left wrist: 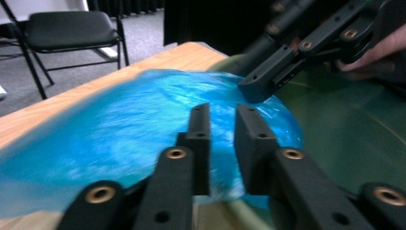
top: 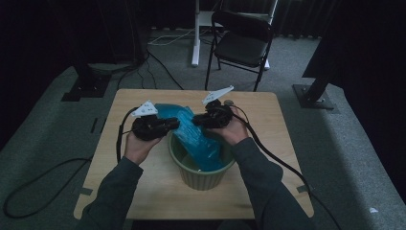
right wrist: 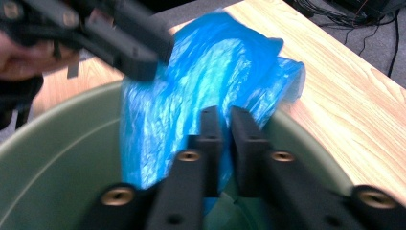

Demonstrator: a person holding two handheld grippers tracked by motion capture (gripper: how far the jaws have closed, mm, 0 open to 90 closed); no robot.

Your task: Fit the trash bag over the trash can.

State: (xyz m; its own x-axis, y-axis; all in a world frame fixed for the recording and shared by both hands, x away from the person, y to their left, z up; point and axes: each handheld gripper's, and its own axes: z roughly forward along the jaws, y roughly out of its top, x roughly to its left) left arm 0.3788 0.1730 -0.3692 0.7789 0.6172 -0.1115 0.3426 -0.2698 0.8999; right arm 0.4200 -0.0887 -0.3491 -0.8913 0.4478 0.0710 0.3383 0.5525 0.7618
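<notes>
Lining about half done, I reckon. Blue plastic bag (top: 194,134) hangs into green bucket (top: 201,175), rest draped over rim at 11 o'clock onto bench (top: 273,143). Right tool (right wrist: 221,143) pinches bag; left tool (left wrist: 222,143) jaws apart, not gripping. Left: spread mouth round the rim.

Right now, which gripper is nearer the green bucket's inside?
Right. The right gripper reaches over the green bucket's rim, pinching the blue bag. The left gripper sits by the outer rim, over the bag's tabletop part.
</notes>
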